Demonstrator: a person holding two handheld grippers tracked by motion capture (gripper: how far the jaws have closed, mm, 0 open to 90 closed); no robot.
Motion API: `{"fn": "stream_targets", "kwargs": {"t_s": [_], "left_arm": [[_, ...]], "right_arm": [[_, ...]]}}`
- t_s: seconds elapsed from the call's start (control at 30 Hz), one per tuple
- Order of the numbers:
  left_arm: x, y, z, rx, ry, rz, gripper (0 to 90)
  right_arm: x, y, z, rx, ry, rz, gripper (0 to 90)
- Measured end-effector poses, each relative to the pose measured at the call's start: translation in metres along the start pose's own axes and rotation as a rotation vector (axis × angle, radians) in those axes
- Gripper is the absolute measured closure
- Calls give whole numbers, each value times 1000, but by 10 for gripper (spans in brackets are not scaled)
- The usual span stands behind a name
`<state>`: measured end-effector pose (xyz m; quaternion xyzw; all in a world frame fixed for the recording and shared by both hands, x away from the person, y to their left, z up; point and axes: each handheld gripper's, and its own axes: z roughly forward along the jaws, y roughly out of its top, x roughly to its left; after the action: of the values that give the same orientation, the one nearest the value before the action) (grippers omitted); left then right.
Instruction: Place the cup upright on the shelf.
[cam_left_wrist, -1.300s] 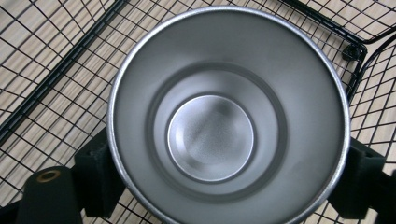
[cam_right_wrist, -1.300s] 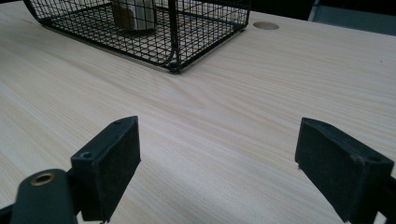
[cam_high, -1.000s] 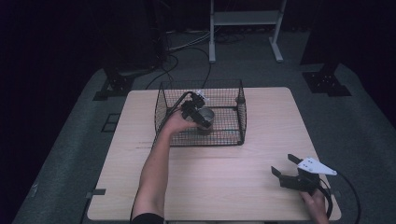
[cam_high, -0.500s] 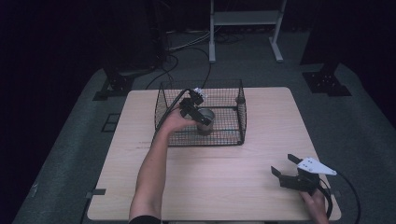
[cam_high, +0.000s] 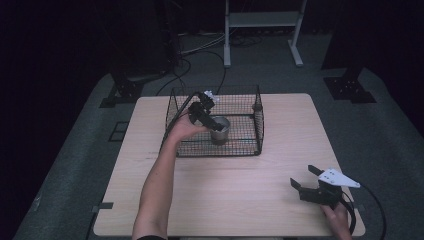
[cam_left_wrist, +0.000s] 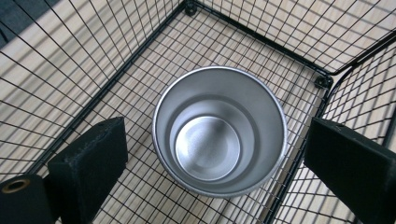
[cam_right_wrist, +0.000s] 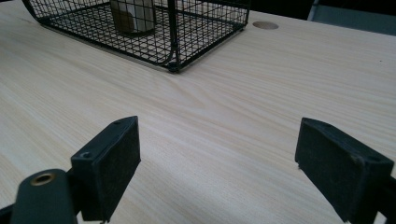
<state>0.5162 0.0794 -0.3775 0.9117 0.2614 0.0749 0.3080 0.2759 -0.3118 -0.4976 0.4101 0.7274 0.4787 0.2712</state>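
Left gripper (cam_left_wrist: 215, 154) above a steel cup (cam_left_wrist: 219, 130) in the wire basket (cam_high: 257, 120) — jaws apart, nothing gripped.
Its jaws have just been opening; the cup stands upright on the basket floor between them, clear of both pads. The right gripper (cam_right_wrist: 217, 163) rests near the table (cam_high: 280, 150) edge — jaws wide, well apart from the basket.

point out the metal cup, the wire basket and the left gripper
metal cup (cam_left_wrist: 208, 148), left gripper view, inner bottom
wire basket (cam_high: 259, 125), high view, right side wall
left gripper (cam_left_wrist: 215, 154), left gripper view, midway between its open jaws
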Motion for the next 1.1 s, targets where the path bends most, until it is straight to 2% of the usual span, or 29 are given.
{"fn": "stream_targets", "kwargs": {"t_s": [0.2, 0.43, 0.6, 0.73, 1.1], "left_arm": [[-10, 0, -16, -18, 23, 30, 53], [-22, -7, -33, -75, 40, 46, 53], [-28, -18, -44, -103, 39, 42, 53], [-32, -28, -49, -129, 27, 32, 53], [-44, -50, -62, -183, 27, 13, 52]], "right_arm": [[0, 0, 0, 2, -4, -3, 134], [1, 0, 0, 5, -11, -5, 134], [1, 0, 0, 7, -15, -11, 134], [2, 0, 1, 11, -20, -13, 134], [3, 0, 1, 16, -27, -18, 134]]}}
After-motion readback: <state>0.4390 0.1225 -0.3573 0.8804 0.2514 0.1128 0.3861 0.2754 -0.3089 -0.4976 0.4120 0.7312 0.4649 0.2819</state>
